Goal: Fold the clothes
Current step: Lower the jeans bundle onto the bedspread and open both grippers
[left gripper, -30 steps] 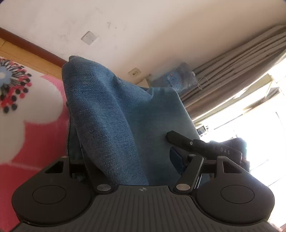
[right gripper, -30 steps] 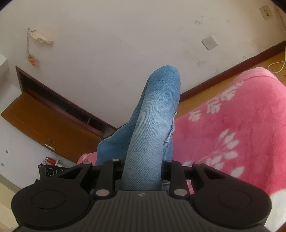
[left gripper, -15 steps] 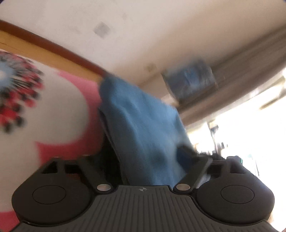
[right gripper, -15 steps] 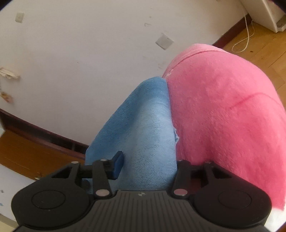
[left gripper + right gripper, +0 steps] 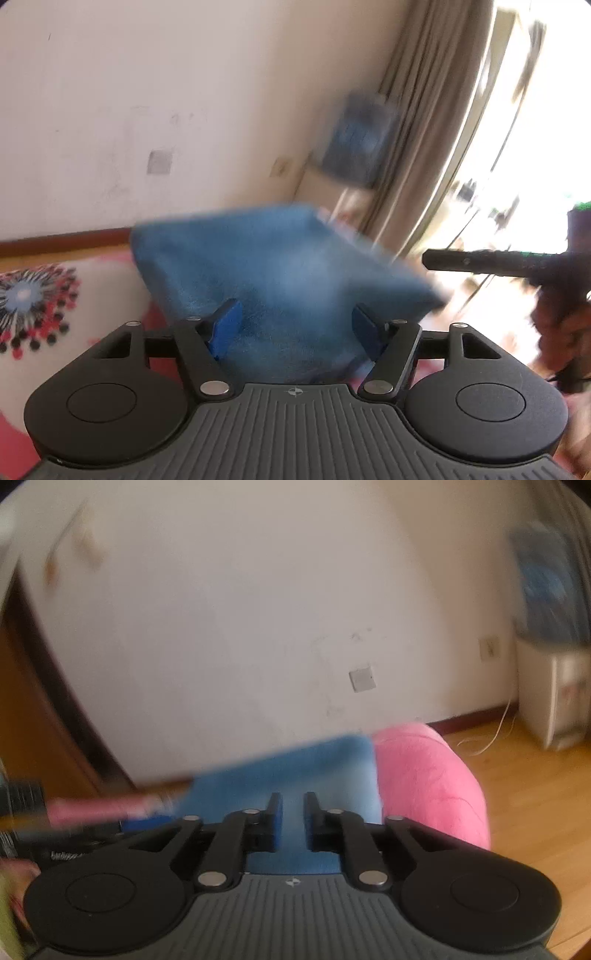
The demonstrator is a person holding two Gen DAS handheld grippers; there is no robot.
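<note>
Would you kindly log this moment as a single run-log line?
task: fold clothes | left tongs: closing, blue denim garment between | right tongs: closing over garment | surface: pink blanket | views blurred

Matt blue denim garment (image 5: 280, 280), fleecy blanket (image 5: 428, 782)

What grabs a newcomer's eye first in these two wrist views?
The blue denim garment, bunched in the middle right ahead of both tools. Next, the pink blanket mounded to its right in the right wrist view, and the blanket's spiky red, black and blue flower print at the left edge of the left wrist view.
</note>
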